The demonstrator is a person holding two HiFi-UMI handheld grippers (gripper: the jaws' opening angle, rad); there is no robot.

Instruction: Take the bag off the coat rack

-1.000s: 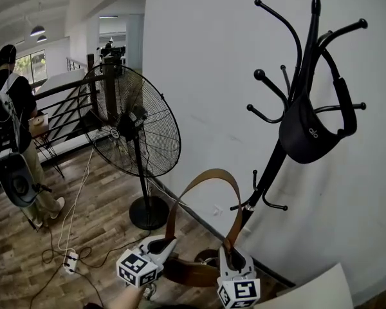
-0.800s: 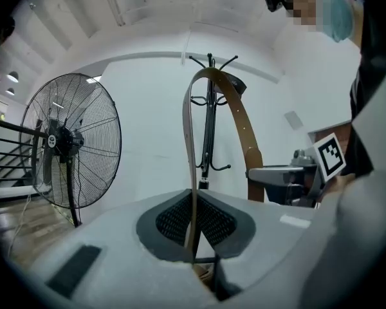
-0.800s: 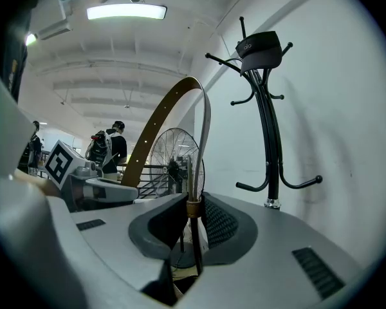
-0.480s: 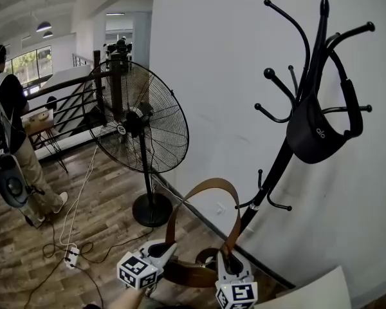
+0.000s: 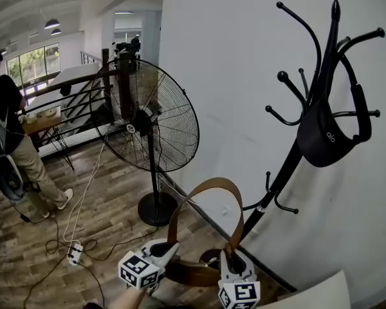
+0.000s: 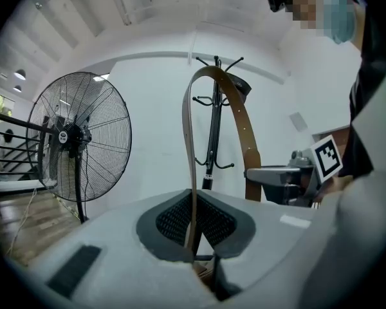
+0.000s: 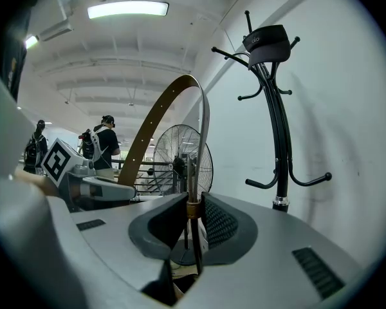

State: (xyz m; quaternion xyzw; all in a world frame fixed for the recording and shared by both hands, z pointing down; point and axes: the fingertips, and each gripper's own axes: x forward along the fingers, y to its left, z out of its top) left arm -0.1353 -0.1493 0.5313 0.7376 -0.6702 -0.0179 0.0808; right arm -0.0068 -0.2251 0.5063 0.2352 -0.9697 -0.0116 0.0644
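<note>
A brown bag hangs low between my two grippers, and its leather strap arches up above them, clear of the black coat rack. My left gripper is shut on one side of the strap, which runs up from between its jaws. The right gripper is shut on the other side of the strap, just at a small brass ring. A black cap still hangs on the rack's upper hooks. The rack's base is partly hidden behind the bag.
A large pedestal fan stands to the left of the rack by the white wall. A power strip and cables lie on the wooden floor. A person with a backpack stands at far left near a railing.
The head view has swung left, so the rack and fan sit further right in the frame. The person at far left has moved further left. Both grippers keep their hold on the strap.
</note>
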